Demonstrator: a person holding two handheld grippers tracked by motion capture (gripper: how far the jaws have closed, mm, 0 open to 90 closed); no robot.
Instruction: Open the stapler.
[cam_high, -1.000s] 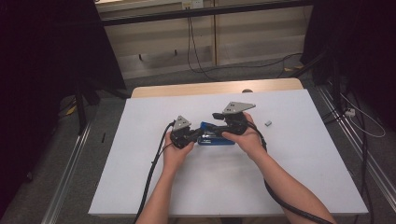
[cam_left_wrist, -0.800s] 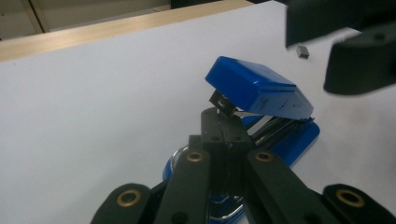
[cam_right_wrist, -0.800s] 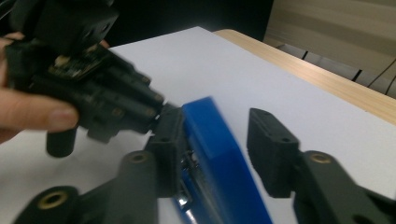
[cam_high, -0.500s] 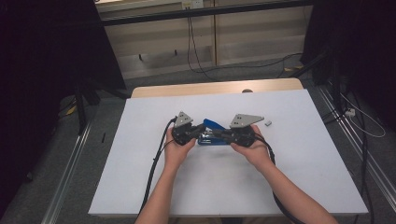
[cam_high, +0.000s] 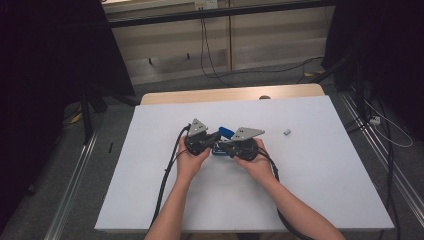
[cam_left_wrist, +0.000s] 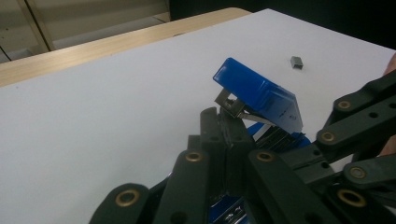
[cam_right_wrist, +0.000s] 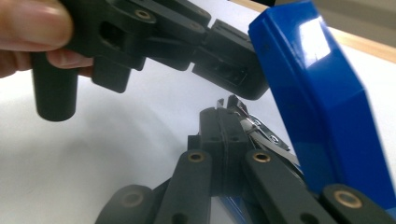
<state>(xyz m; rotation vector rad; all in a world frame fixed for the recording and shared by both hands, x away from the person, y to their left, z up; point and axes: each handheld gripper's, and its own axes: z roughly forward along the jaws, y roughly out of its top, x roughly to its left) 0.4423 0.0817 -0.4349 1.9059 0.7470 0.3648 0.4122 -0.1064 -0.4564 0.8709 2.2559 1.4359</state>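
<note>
A blue stapler (cam_high: 224, 134) sits near the middle of the white desk (cam_high: 320, 170), between the two hand-held grippers, with its top cover (cam_left_wrist: 259, 96) swung up and tilted so the metal staple track (cam_left_wrist: 241, 108) under it is bared. Its lower part lies on the desk surface, largely hidden behind the black jaws.

The left hand-held gripper (cam_left_wrist: 219, 126) reaches in from the stapler's left side in the high view; its jaws are pressed together with no gap between them, and their tips meet at the metal part below the raised cover. Whether they nip a thin piece of that metal cannot be told. The right hand-held gripper (cam_right_wrist: 219, 116) comes in from the other side; its jaws have just been closing and now stand pressed together, tips against the metal track, with the blue cover rising just beside them. Again it is not clear whether anything thin is caught between the pads.

A small grey block of staples (cam_high: 287, 132) lies apart on the desk, to the right of the stapler. Black cables (cam_high: 167, 175) trail from both grippers back toward the near edge.
</note>
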